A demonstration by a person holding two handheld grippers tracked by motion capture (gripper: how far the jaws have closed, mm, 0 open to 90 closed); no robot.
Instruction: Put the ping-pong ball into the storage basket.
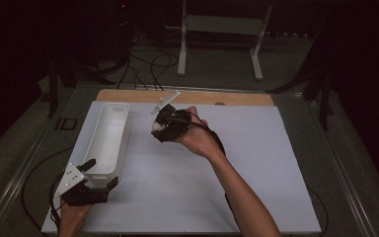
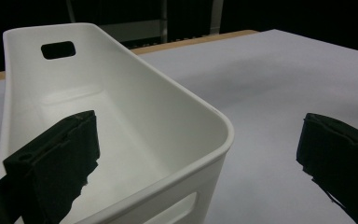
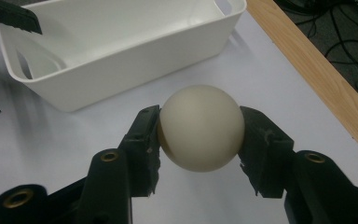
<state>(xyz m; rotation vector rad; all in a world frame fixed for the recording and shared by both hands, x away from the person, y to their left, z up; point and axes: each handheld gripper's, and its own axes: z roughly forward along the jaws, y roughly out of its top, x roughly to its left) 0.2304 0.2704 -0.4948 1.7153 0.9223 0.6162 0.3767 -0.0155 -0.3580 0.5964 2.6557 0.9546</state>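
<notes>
On table: one bin (image 1: 107, 136), one ball (image 3: 200, 127) clamped in right hand-held gripper (image 3: 199, 135); left hand-held gripper (image 1: 100, 174) agape

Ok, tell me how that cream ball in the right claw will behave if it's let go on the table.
The ball looks smooth and fully round, so it would probably roll across the flat white table. The right claw pinches it at two small spots only, so it could slip. It keeps its shape, so it's likely rigid.

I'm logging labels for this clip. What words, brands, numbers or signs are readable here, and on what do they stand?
None: no readable text.
Ball: plain, no print.
Bin: plain white, no label.
Left tongs and right tongs: no marking legible.
Mat: blank.
</notes>
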